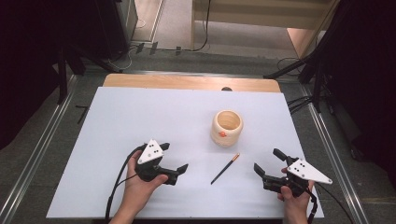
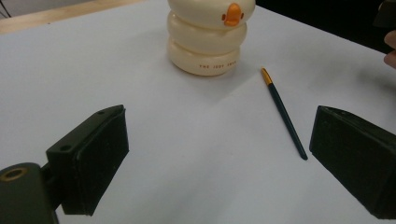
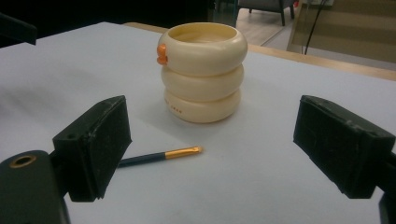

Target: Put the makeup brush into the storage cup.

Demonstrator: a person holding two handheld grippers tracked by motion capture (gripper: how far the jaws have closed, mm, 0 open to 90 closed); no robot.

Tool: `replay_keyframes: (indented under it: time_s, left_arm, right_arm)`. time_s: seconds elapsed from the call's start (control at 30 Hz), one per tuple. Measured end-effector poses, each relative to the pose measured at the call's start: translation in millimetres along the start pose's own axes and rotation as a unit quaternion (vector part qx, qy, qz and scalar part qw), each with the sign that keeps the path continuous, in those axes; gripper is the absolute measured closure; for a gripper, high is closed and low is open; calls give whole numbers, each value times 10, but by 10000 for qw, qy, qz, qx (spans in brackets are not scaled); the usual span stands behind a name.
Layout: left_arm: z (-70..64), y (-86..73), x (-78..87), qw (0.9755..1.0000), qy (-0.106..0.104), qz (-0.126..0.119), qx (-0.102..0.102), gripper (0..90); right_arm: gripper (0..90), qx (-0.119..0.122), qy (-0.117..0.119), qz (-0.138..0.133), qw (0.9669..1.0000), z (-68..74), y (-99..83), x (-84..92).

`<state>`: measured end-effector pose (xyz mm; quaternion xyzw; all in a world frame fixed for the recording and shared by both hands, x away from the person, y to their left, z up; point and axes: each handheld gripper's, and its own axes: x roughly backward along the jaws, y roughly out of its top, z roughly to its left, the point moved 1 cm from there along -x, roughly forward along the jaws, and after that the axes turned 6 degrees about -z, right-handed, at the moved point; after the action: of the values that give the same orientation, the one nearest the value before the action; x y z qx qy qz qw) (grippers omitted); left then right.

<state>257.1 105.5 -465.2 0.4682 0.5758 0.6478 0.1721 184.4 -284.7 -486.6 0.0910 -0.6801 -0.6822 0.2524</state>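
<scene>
Lying flat on the white mat (image 1: 140, 116), just in front of the cream ringed holder (image 1: 227, 127), the slim pen (image 1: 224, 169) looks like the thing both hands are after. Its gold end points toward the holder and its dark shaft runs back toward the person. I judge it light, stiff and smooth: easy to lift, but prone to roll or to pivot if pinched near one end. The best place to take it is probably around the middle of the dark shaft, jaws across it, coming down close to the mat since it sits so low.

The left gripper (image 1: 174, 158) is held low, to the left of the holder and nearer the person, its jaws standing wide apart with nothing between them, aimed roughly toward the pen. The right gripper (image 1: 266, 161) sits on the holder's other side, also near the person, jaws spread and empty, angled in toward the pen. Neither touches it.
</scene>
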Motion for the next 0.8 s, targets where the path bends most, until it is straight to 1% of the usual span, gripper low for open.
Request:
replay_keyframes:
  time_s: [0.1, 0.17, 0.2, 0.23, 0.27, 0.3, 0.33, 0.37, 0.4, 0.43, 0.47, 0.5, 0.57, 0.63, 0.7, 0.77, 0.8]
  left_arm:
    - [-45, 17, -122, 9999, 20, 138, -24, 89]
    - [-81, 32, -210, 9997, 48, 245, -1, 137]
    - [-96, 40, -253, 9995, 24, 326, -19, 142]
    - [-96, 40, -253, 9995, 24, 326, -19, 149]
    - [-117, 47, -299, 9992, -24, 398, 1, 160]
    - [-136, 54, -344, 9987, -57, 502, -24, 160]
    - [-184, 66, -450, 9974, -104, 708, -23, 188]
    - [-201, 70, -482, 9968, -121, 783, -41, 206]
    - [-201, 70, -482, 9968, -121, 783, -41, 219]
    - [-248, 75, -568, 9951, -242, 957, -102, 240]
    - [-248, 75, -568, 9951, -242, 957, -102, 265]
    - [-300, 75, -649, 9925, -378, 1150, -162, 289]
    - [-353, 68, -730, 9896, -438, 1347, -244, 334]
    - [-408, 57, -803, 9874, -519, 1466, -303, 397]
    - [-455, 50, -870, 9842, -578, 1628, -399, 442]
    - [-496, 46, -935, 9823, -654, 1723, -333, 482]
    - [-510, 45, -965, 9810, -678, 1795, -303, 507]
  right_arm:
    - [126, 1, -1, 9, 10000, 1, -4, -5]
    - [128, 3, 8, 10, 10000, -4, -8, -8]
    - [129, -2, 9, 16, 10000, -5, -9, -9]
    - [131, -1, 5, 19, 10000, -8, -11, -10]
    - [133, 0, 6, 18, 10000, -10, -12, -11]
    - [133, 0, 6, 18, 10000, -10, -12, -11]
    - [134, -18, 3, 30, 10000, -11, -15, -11]
    - [135, -20, 5, 41, 10000, -12, -20, -12]
    - [136, -19, 3, 40, 10000, -15, -23, -15]
    - [138, -11, 4, 52, 10000, -21, -28, -17]
    - [138, -11, 4, 52, 10000, -21, -28, -17]
    - [141, -30, -1, 69, 10000, -28, -36, -23]
    - [141, -33, 4, 68, 10000, -29, -36, -23]
    - [142, -28, 0, 72, 10000, -26, -35, -22]
    - [142, -24, 5, 75, 10000, -26, -37, -22]
    - [142, -31, -4, 89, 10000, -26, -39, -26]
    - [142, -36, -4, 93, 10000, -26, -40, -27]
